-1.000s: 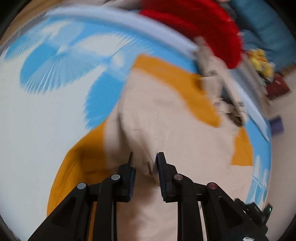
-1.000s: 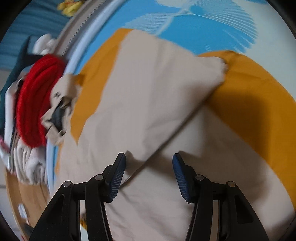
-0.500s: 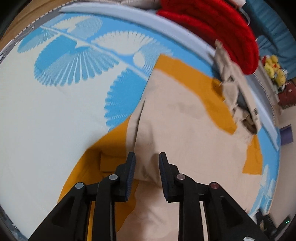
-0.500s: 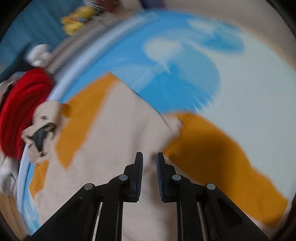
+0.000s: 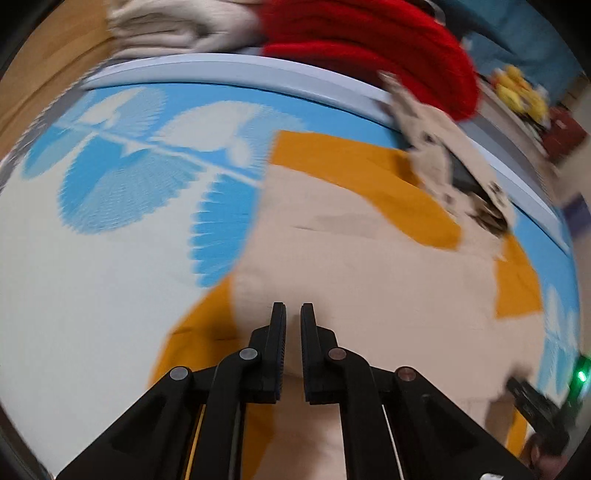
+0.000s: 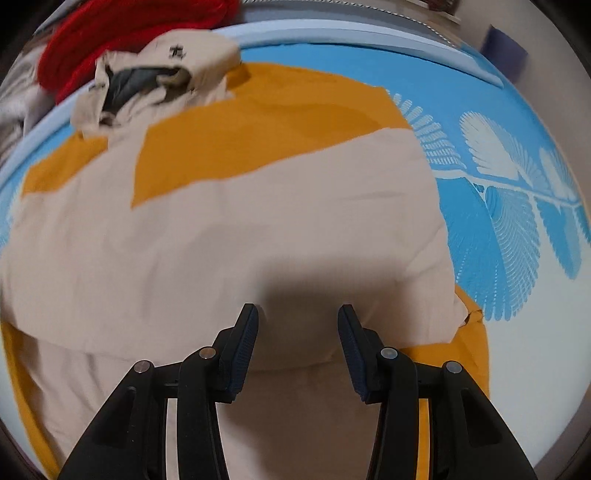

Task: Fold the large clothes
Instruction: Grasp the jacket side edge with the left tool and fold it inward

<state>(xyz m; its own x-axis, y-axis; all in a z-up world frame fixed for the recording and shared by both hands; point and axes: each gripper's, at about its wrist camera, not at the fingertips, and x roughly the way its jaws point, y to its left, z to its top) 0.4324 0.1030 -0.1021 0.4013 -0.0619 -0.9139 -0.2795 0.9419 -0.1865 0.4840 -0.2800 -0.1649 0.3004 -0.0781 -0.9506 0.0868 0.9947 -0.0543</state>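
Note:
A large beige and orange garment (image 5: 369, 273) lies spread on a blue and white patterned mat (image 5: 92, 236), its hood (image 5: 454, 173) toward the mat's far rim. My left gripper (image 5: 293, 314) is nearly shut just over the beige cloth near its left edge; whether it pinches cloth is unclear. In the right wrist view the garment (image 6: 221, 229) has a beige panel folded across it and orange showing at the sides. My right gripper (image 6: 297, 317) is open and empty, hovering over the folded beige edge.
A red knitted garment (image 5: 369, 40) and a pile of beige cloth (image 5: 177, 26) lie beyond the mat's pale rim (image 5: 221, 70). Yellow soft toys (image 5: 521, 92) sit at the far right. The red garment (image 6: 122, 33) also shows in the right wrist view.
My left gripper's jaws have narrowed and it moved in over the beige cloth. My right gripper was shut half a second ago and now stands open, swung to face the hood.

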